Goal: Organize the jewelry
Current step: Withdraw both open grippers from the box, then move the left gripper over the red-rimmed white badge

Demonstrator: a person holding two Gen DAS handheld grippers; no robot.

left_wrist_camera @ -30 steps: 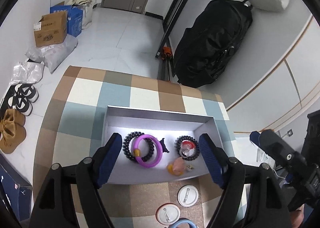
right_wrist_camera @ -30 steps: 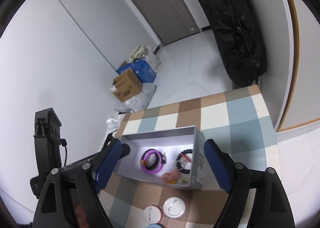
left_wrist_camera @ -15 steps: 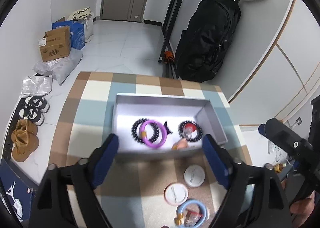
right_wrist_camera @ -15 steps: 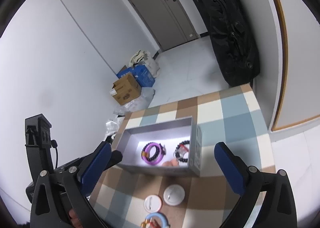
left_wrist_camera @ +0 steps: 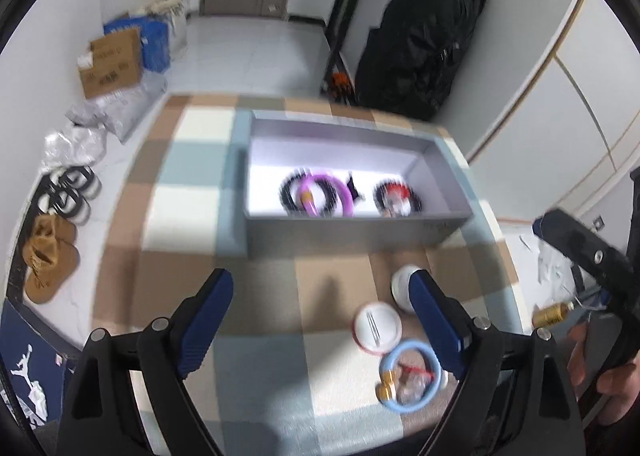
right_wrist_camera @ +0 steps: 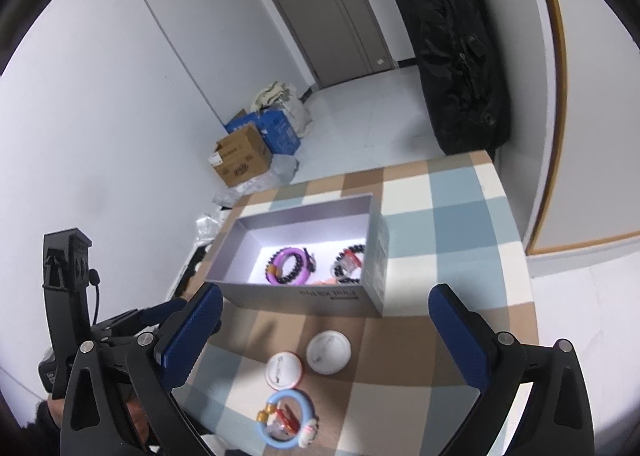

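I'm holding both the left gripper [left_wrist_camera: 320, 320] and right gripper [right_wrist_camera: 326, 330] spread apart, empty, above the blue bangle [right_wrist_camera: 286, 418] near the table's front edge.

I see a home entryway, door [right_wrist_camera: 320, 11] at twelve o'clock, shoes [left_wrist_camera: 48, 252] at nine o'clock, cardboard box [right_wrist_camera: 240, 155], tiled floor [left_wrist_camera: 256, 55]

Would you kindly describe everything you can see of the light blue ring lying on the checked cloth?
The light blue ring looks like smooth plastic, with a gold bead on its left side and a small white charm on its right. It lies flat on the checked cloth, outside the box, nearest the cameras. Red and clear bits sit inside its loop. Neither tool touches it.
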